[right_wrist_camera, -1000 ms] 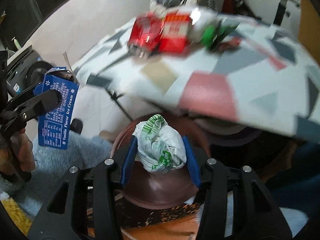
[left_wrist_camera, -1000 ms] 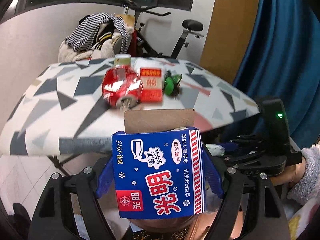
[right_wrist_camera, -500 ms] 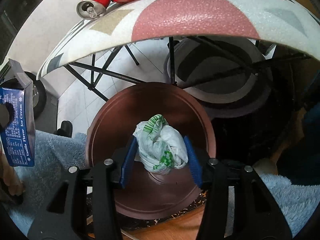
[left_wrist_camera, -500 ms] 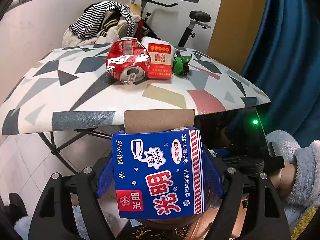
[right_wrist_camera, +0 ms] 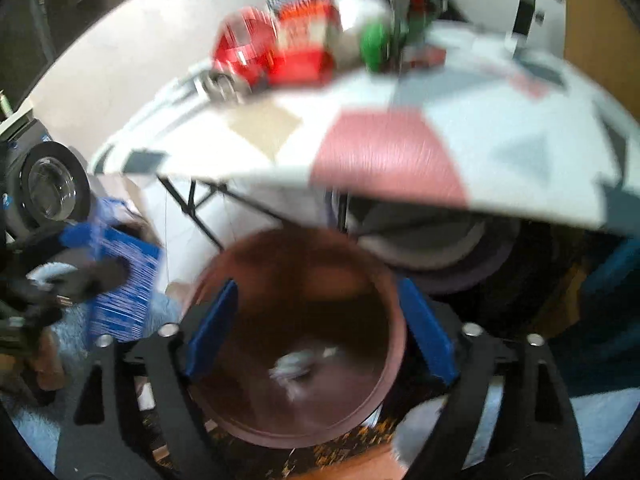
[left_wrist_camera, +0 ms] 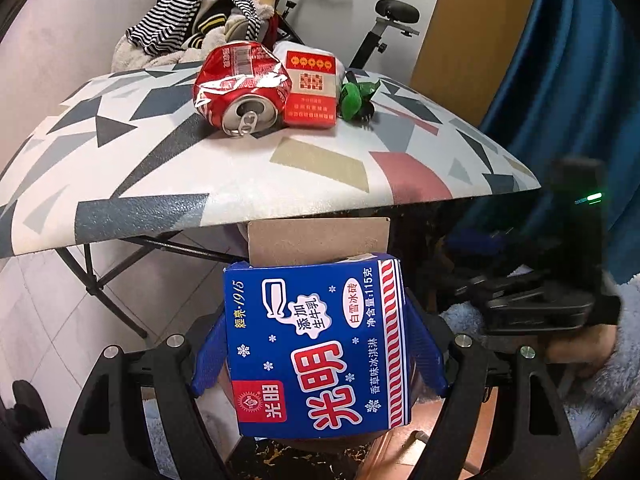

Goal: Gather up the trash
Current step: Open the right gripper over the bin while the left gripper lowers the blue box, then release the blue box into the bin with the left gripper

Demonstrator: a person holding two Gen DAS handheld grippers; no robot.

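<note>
Clamping a blue ice-cream carton (left_wrist_camera: 316, 344) squarely between both blue pads: left gripper (left_wrist_camera: 318, 350), jaws closed snug on the carton's sides, brown flap of the carton standing up at its far end. Spread wide and holding nothing: right gripper (right_wrist_camera: 320, 328), hung directly above the brown round bin (right_wrist_camera: 384, 276). Lying loose at the bottom of that bin, blurred: a pale crumpled wad of wrapper (right_wrist_camera: 298, 364). Left of the bin in the right wrist view, smeared by motion: the same blue carton (right_wrist_camera: 120, 280) in the other tool's grip. Beyond and above the bin: a folding table with a geometric-patterned top (left_wrist_camera: 240, 176), black legs crossed beneath. Resting on the tabletop farther back than the bin: a crushed red soda can (left_wrist_camera: 240, 84) on its side, mouth toward the camera; touching the can's right side, a red cigarette pack (left_wrist_camera: 310, 88); just right of the pack, a crumpled green wrapper (left_wrist_camera: 354, 96). Farthest back, behind the table: striped clothes heaped on an exercise bike (left_wrist_camera: 384, 20).
</note>
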